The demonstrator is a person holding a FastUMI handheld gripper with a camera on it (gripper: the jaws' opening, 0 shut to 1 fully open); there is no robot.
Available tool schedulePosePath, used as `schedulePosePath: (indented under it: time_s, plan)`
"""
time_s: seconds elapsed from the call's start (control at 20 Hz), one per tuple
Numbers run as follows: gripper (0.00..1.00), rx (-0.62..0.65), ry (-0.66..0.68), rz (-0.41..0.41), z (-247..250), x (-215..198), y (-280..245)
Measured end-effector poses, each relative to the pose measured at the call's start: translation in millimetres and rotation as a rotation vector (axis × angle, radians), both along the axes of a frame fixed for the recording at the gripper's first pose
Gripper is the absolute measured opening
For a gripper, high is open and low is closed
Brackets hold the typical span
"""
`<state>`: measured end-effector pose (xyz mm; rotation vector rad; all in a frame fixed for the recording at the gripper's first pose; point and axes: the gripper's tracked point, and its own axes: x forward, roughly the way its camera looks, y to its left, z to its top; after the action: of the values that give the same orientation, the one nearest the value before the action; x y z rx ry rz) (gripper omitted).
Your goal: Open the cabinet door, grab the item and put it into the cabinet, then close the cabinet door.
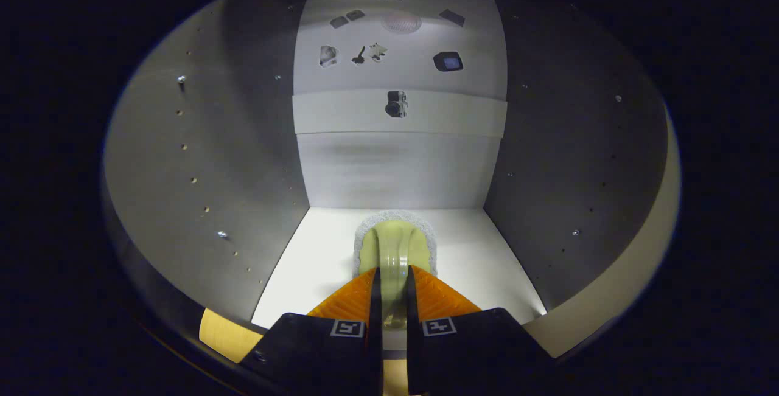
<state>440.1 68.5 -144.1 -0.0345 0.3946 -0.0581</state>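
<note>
Claw (393,279) clamped on green brush handle (393,256); inside cabinet (395,171)

Dim cabinet (243,159); floor glare; edges perhaps fisheye-warped.

Claw (393,283): black body, orange ribbed fingers (347,302), small square black-white marker on each side.

The scrubber (395,250) has a glossy, smooth green plastic handle over a rough grey pad. The cabinet (243,159) walls look matt grey board, its floor smooth white.
</note>
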Motion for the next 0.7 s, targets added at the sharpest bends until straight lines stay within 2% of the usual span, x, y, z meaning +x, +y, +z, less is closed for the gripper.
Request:
schedulePosePath:
  time_s: [0.1, 0.3, 0.35, 0.5, 0.7]
  plan:
    - [0.20, 0.004, 0.024, -0.008, -11.4, 8.8, -1.8]
    - [0.20, 0.023, -0.018, -0.016, -9.4, 24.7, -1.7]
    - [0.28, 0.018, -0.016, -0.014, -11.5, 25.6, -1.5]
    - [0.31, 0.006, -0.023, 0.002, -16.5, 31.9, 1.7]
    - [0.36, 0.036, -0.071, 0.021, 4.0, 19.5, 6.0]
